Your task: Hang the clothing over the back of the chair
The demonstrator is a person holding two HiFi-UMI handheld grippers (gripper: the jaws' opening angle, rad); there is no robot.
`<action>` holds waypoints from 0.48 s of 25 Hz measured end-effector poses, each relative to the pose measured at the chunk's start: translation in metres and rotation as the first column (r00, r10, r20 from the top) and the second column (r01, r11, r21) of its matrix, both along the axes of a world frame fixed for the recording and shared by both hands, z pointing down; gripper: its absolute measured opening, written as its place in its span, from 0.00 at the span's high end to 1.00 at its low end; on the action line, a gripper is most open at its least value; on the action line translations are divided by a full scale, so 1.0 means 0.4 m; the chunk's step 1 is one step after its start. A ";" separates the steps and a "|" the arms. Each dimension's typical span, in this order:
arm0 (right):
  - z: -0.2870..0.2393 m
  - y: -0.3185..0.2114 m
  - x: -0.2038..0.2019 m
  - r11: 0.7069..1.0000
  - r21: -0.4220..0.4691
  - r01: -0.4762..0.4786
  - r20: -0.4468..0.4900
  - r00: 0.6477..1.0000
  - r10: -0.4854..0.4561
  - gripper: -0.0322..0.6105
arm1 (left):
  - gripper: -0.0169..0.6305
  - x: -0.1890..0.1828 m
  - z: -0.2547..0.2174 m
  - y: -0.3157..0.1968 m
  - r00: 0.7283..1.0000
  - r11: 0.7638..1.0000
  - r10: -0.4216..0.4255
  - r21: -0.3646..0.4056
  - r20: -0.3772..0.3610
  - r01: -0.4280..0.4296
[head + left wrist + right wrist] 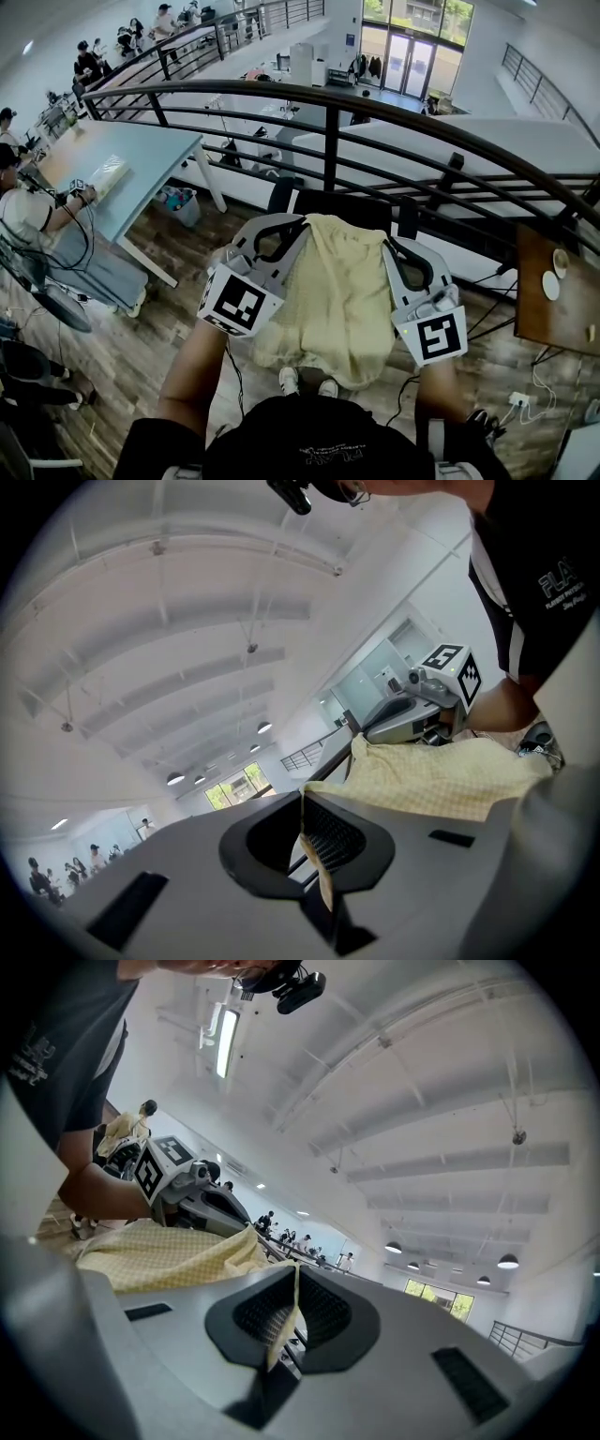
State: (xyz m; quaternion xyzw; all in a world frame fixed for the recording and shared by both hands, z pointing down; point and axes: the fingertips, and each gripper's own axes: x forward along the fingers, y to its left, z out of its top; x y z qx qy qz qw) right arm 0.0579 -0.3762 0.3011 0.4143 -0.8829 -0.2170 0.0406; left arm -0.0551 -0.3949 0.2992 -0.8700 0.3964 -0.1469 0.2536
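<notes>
A pale yellow checked garment point(333, 295) hangs stretched between my two grippers, in front of a black chair point(342, 203) whose back stands just beyond the cloth's top edge. My left gripper point(289, 228) is shut on the garment's upper left corner. My right gripper point(390, 246) is shut on its upper right corner. In the left gripper view a strip of the garment point(441, 775) is pinched between the closed jaws of the left gripper point(317, 855). The right gripper view shows the garment point(159, 1252) clamped the same way in the right gripper point(281, 1324). Most of the chair's seat is hidden by the cloth.
A curved black railing point(330, 131) runs right behind the chair, with a drop to a lower floor beyond. A light blue table point(127, 164) with a seated person point(28, 214) stands at the left, near a fan point(58, 307). A wooden table point(553, 295) stands at the right.
</notes>
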 end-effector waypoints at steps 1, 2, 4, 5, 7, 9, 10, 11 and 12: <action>0.000 -0.006 0.001 1.000 0.000 -0.008 -0.002 1.000 0.008 0.91 | 0.94 -0.002 0.004 -0.008 1.000 1.000 0.006 -0.006 0.007 -0.006; 0.000 -0.013 0.000 1.000 0.002 -0.013 -0.004 1.000 0.013 0.91 | 0.94 -0.003 0.009 -0.016 1.000 1.000 0.012 -0.012 0.014 -0.012; 0.006 -0.028 -0.005 1.000 0.006 -0.019 -0.015 1.000 0.019 0.91 | 0.94 -0.001 0.026 -0.035 0.999 0.999 0.029 -0.030 0.032 -0.028; 0.011 -0.035 -0.007 1.000 0.006 -0.020 -0.027 0.999 0.020 0.91 | 0.94 0.002 0.035 -0.043 0.998 0.998 0.040 -0.041 0.045 -0.038; 0.016 -0.044 -0.011 1.000 -0.005 -0.025 -0.046 0.999 0.024 0.91 | 0.94 0.008 0.047 -0.053 0.996 0.996 0.062 -0.061 0.067 -0.058; 0.016 -0.046 -0.018 0.999 -0.032 -0.028 -0.045 0.999 0.026 0.91 | 0.94 0.006 0.052 -0.056 0.993 0.994 0.085 -0.073 0.081 -0.080; 0.017 -0.048 -0.022 0.999 -0.043 -0.030 -0.046 0.999 0.028 0.91 | 0.94 0.002 0.055 -0.057 0.992 0.993 0.095 -0.072 0.088 -0.089; 0.019 -0.052 -0.026 0.998 -0.048 -0.033 -0.053 0.998 0.030 0.91 | 0.94 -0.001 0.057 -0.060 0.990 0.993 0.104 -0.070 0.095 -0.097; 0.023 -0.057 -0.027 0.998 -0.049 -0.036 -0.065 0.997 0.033 0.91 | 0.94 -0.001 0.059 -0.065 0.989 0.992 0.112 -0.069 0.101 -0.105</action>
